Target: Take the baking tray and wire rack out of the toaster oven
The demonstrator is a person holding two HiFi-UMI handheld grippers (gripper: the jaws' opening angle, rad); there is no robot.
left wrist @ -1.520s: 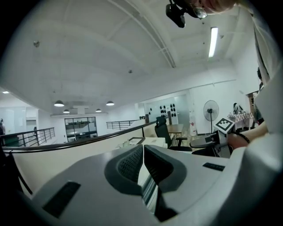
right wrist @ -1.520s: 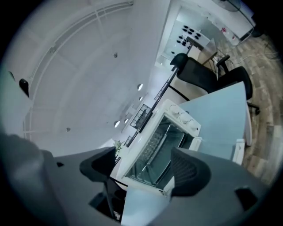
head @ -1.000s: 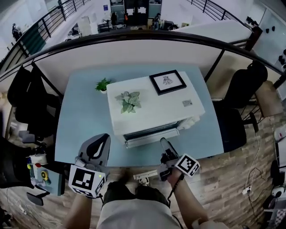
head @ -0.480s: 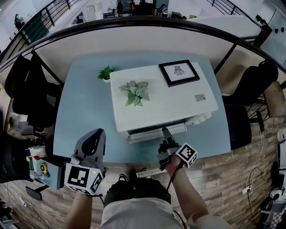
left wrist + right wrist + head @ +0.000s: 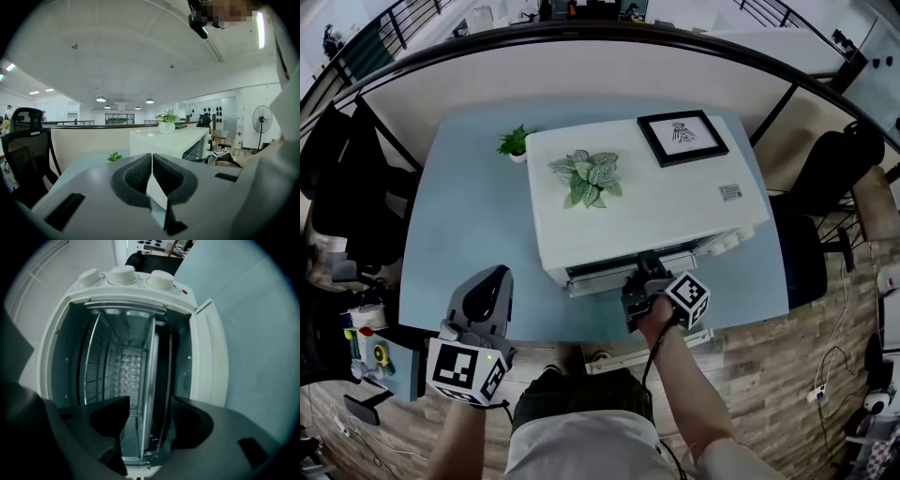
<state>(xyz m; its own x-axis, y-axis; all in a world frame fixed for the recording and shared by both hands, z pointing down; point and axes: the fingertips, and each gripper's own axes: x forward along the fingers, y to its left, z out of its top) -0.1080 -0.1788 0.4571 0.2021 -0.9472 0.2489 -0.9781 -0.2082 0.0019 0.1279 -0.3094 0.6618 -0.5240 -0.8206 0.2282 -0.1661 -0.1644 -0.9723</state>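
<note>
early stage, nothing out yet. the toaster oven [image 5: 647, 202] sits on the blue table [image 5: 478, 225] with its door [image 5: 206, 357] dropped open, so that step looks done. both task items are inside the cavity. the right gripper view is rolled sideways with the knobs [image 5: 123, 273] at the top, so the shelves run up the picture. the wire grid at left is likely the wire rack [image 5: 96, 376]; the bright flat edge in the middle is likely the baking tray [image 5: 149, 376], but i can't be sure which is which. right gripper [image 5: 147, 413] is at the oven mouth, jaws about half apart and just been closing, with that bright edge standing between them. the pads don't look pressed on it, so no grip yet. left gripper [image 5: 152, 164] has its jaws together with nothing in them, and hangs off the table's near edge, well apart from the oven. left to do: clamp, pull the tray out, set it down, same for the rack. hard to see: the oven interior is dark, and the near ends of both shelves are cut off behind the right jaws. the head view shows nothing of the cavity, since the oven top, with a potted plant [image 5: 589, 178] and picture frame [image 5: 682, 137] on it, covers it.
</note>
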